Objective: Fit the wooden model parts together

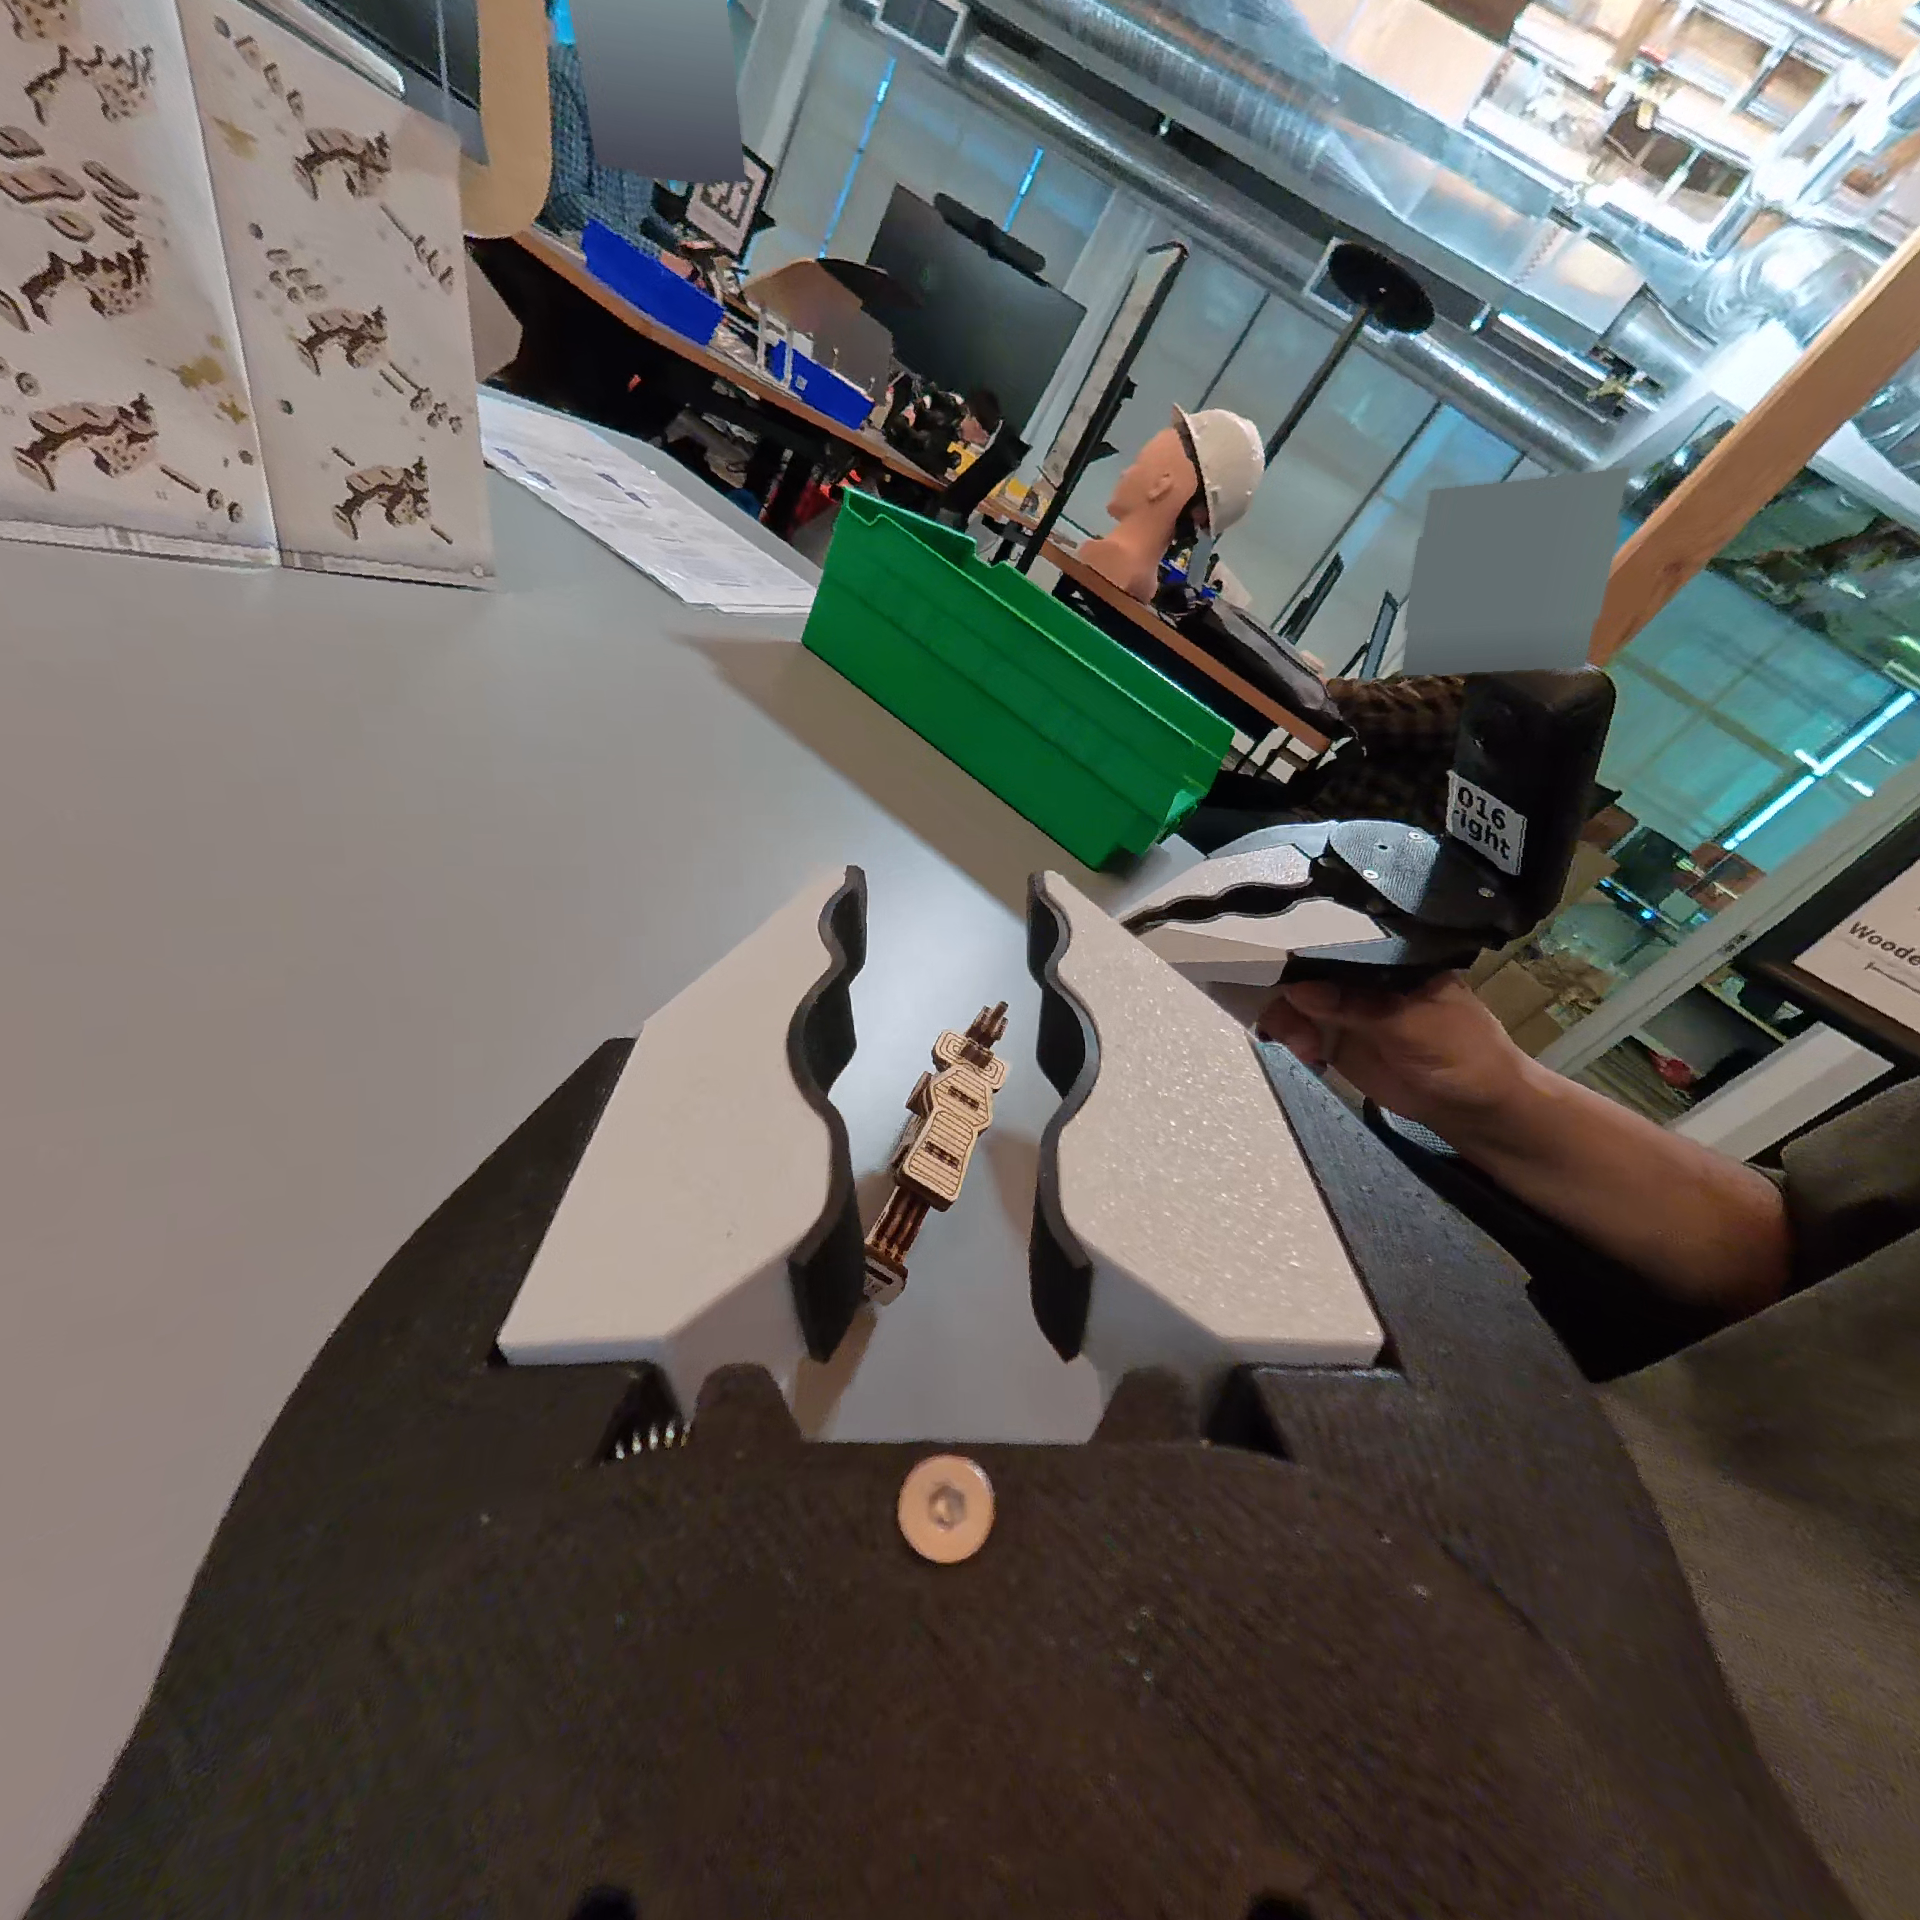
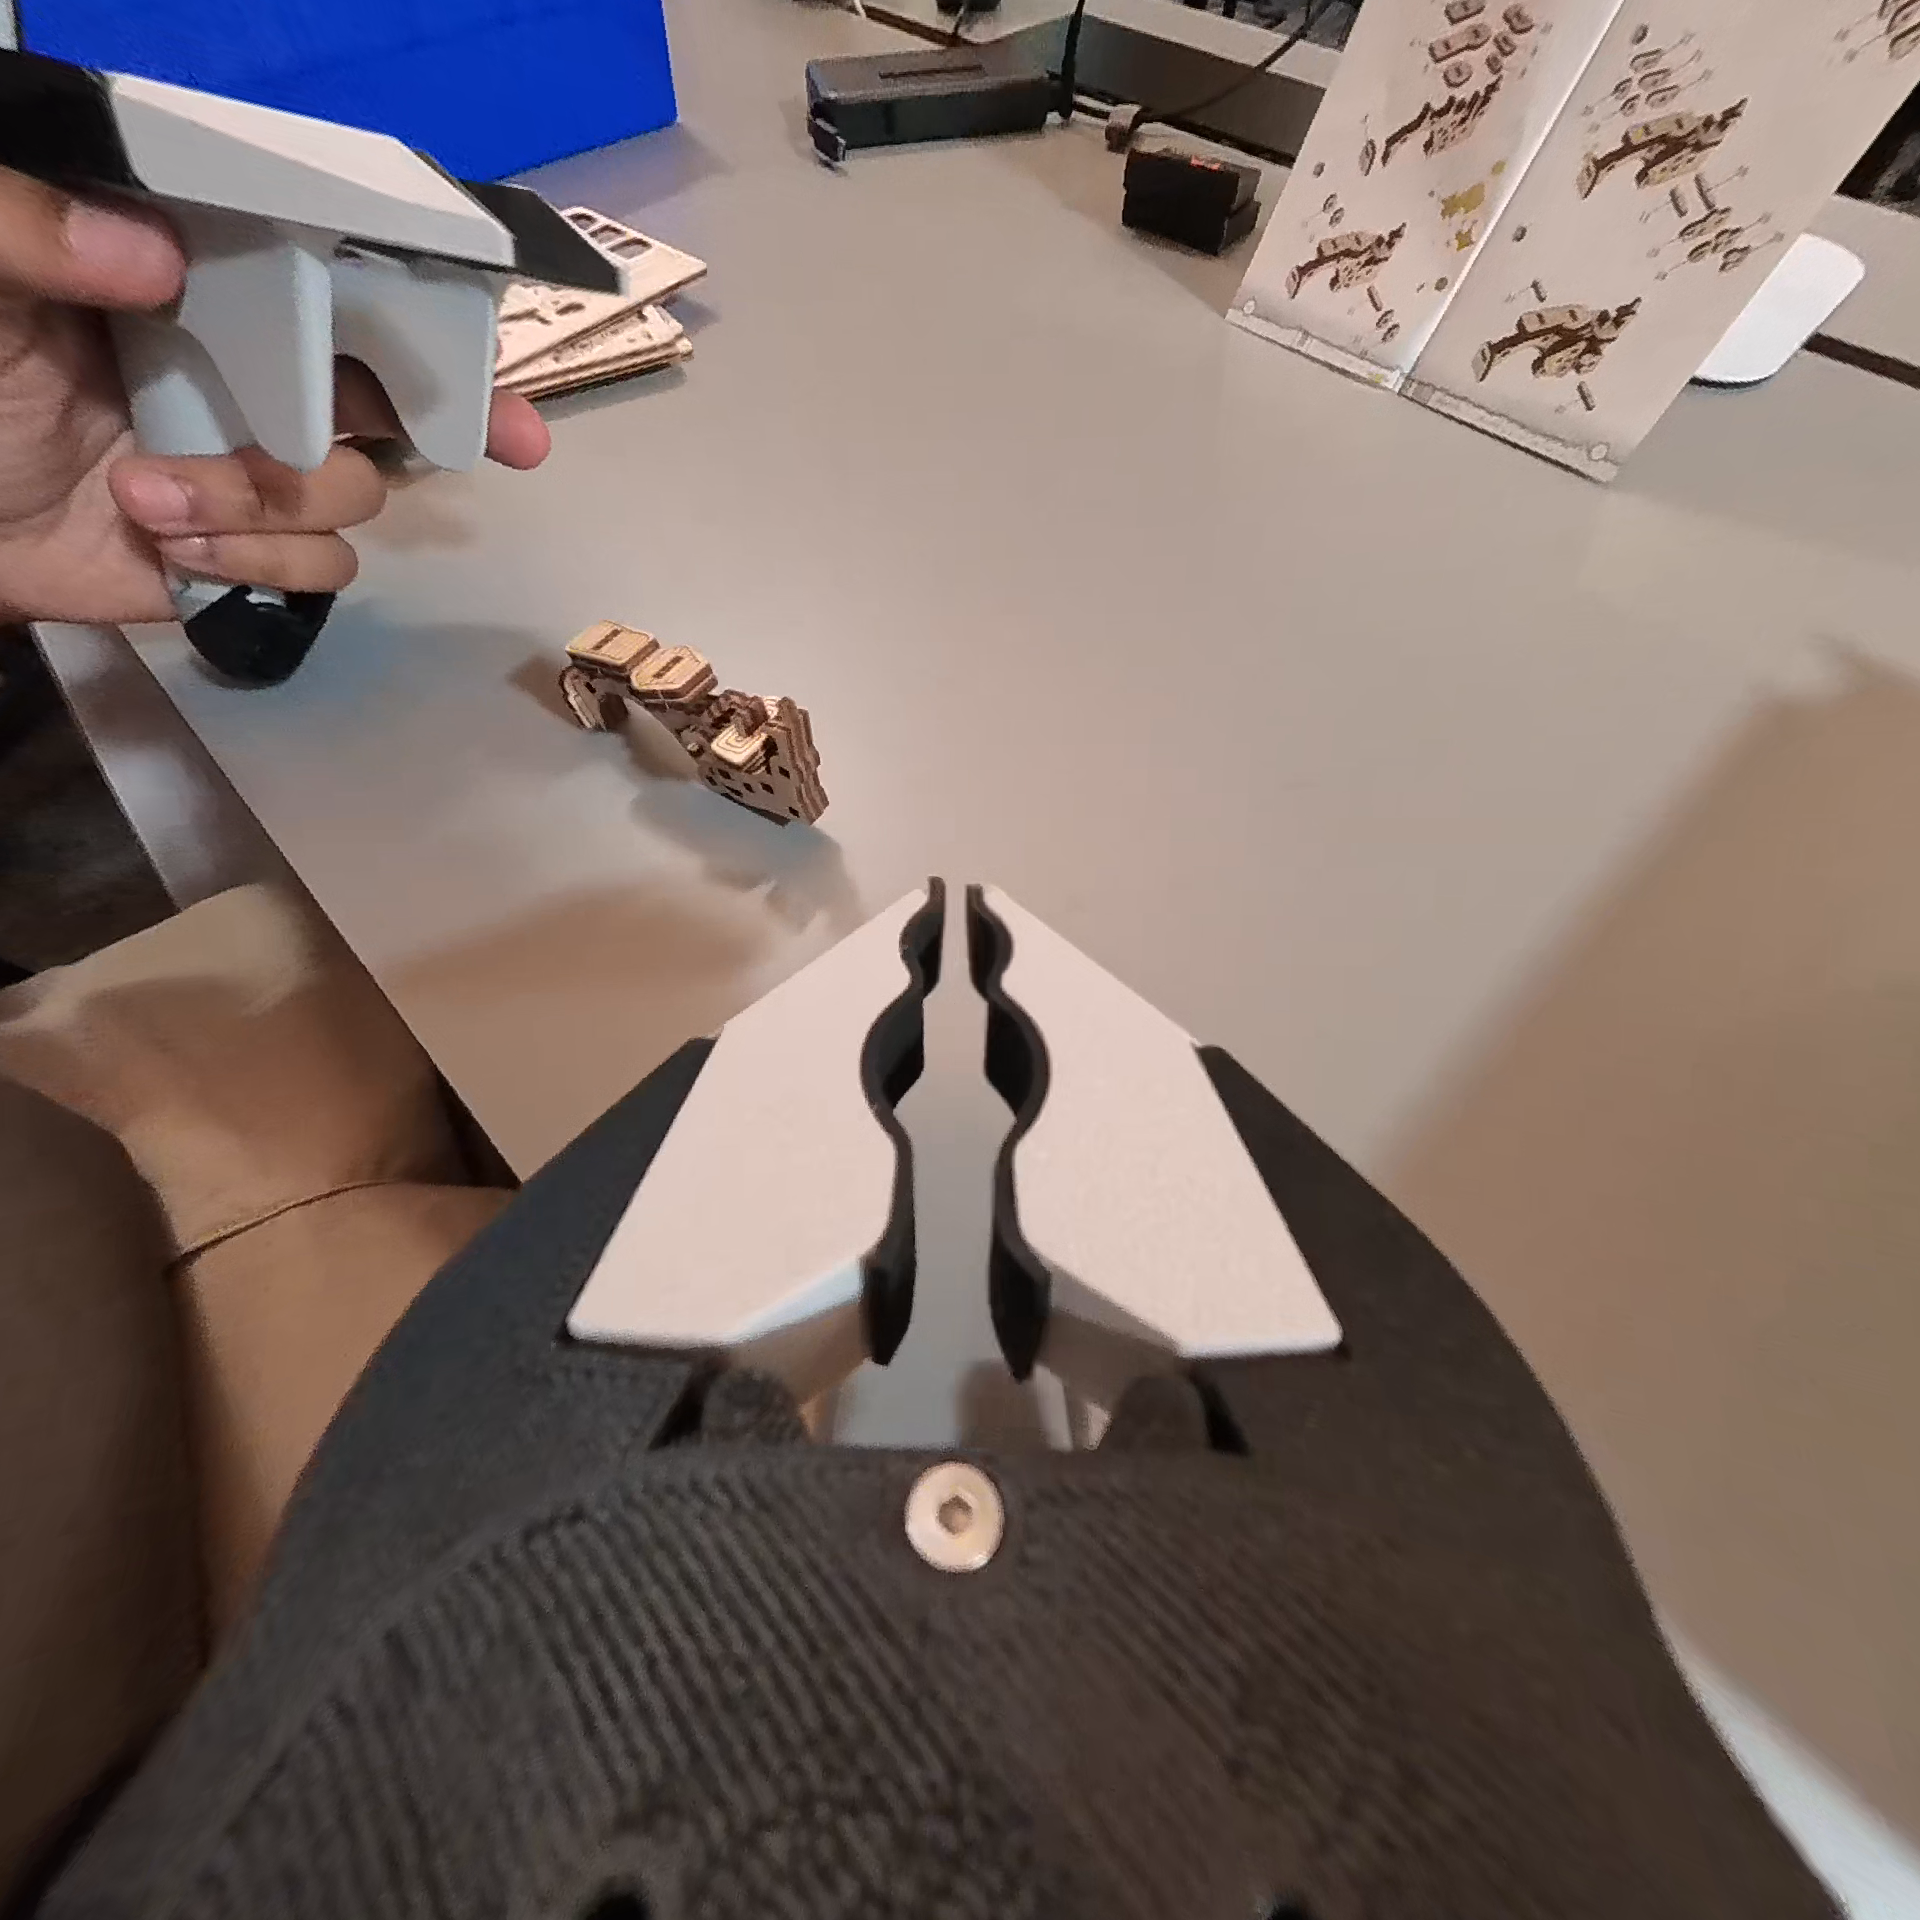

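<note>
Wooden model [image 2: 698,727] lies on bench [image 2: 1143,675], framed between wide jaws of left gripper [image 1: 945,914], untouched. Right gripper [image 2: 951,888], jaws nearly closed and empty, hovers just beside model. Step, likely: pickup. Next move calls for lowering, squeezing gently.

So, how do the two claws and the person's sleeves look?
Both claws, left claw and right claw, have a ribbed black body, a silver screw, pale grey fingers and wavy black pads. The right one carries a white sticker. The sleeve is grey-brown.
</note>
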The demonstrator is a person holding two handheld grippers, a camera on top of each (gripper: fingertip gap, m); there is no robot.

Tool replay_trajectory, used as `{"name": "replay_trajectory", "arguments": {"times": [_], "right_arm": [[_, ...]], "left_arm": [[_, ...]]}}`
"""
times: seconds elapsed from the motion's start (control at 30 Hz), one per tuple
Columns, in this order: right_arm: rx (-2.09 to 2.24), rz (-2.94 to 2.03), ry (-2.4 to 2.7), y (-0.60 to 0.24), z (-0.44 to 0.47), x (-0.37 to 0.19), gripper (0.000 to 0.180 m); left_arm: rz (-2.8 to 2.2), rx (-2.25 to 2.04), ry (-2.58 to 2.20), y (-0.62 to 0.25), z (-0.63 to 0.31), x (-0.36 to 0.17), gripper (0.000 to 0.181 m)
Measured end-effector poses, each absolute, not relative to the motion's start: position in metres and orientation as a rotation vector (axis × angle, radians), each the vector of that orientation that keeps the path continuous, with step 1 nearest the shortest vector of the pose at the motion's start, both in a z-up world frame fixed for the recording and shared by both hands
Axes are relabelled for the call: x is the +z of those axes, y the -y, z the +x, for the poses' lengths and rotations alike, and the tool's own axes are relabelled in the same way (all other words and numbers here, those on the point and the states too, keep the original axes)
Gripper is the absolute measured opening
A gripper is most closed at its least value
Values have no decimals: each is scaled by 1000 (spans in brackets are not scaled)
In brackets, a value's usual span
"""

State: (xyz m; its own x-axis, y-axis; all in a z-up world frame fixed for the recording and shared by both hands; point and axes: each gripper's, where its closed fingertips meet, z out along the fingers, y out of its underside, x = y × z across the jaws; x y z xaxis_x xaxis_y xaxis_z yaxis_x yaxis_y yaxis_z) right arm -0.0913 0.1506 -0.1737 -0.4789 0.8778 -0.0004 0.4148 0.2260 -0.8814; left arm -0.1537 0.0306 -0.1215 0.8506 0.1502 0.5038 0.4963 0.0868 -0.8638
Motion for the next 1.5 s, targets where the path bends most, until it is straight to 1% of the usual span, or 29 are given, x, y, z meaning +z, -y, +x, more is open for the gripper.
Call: {"name": "replay_trajectory", "arguments": {"times": [0.23,0.27,0.43,0.57,0.63,0.7,0.8,0.9,0.93,0.97,1.03,1.07,1.17,1.2,1.23,1.33,1.5], "right_arm": [[1255,-1151,1997,-143,-91,-166,1],[1270,-1155,1996,-141,-92,-165,8],[1381,-1125,2015,-127,-96,-157,21],[1428,-1102,2017,-118,-103,-153,35],[1438,-1092,1999,-116,-109,-150,42],[1455,-1078,1973,-114,-114,-145,44],[1493,-1066,1910,-114,-123,-134,47],[1537,-1058,1869,-113,-131,-127,46],[1549,-1056,1866,-112,-133,-125,45],[1562,-1055,1869,-110,-134,-125,45],[1583,-1054,1878,-105,-137,-125,45],[1592,-1050,1885,-101,-138,-125,45],[1592,-1020,1915,-93,-141,-125,44],[1589,-1011,1924,-90,-141,-126,43],[1590,-1004,1930,-89,-142,-126,43],[1599,-1000,1943,-85,-142,-127,43],[1611,-1014,1953,-85,-141,-129,42]], "left_arm": [[-1487,-288,556,-28,-150,-125,23],[-1490,-293,559,-28,-149,-125,23],[-1516,-266,562,-22,-143,-129,23],[-1523,-206,598,-11,-146,-132,31],[-1514,-177,634,-3,-150,-133,39],[-1503,-156,681,6,-154,-133,44],[-1468,-100,783,28,-167,-132,45],[-1455,119,910,67,-191,-132,44],[-1467,218,960,83,-200,-135,47],[-1484,322,1017,100,-209,-138,57],[-1608,458,1091,121,-218,-153,83],[-1691,529,1124,130,-221,-163,93],[-1834,732,1159,152,-225,-179,104],[-1885,733,1190,156,-224,-189,113],[-1926,714,1215,158,-223,-199,117],[-2026,659,1269,162,-219,-225,119],[-2049,676,1259,164,-220,-226,119]]}}
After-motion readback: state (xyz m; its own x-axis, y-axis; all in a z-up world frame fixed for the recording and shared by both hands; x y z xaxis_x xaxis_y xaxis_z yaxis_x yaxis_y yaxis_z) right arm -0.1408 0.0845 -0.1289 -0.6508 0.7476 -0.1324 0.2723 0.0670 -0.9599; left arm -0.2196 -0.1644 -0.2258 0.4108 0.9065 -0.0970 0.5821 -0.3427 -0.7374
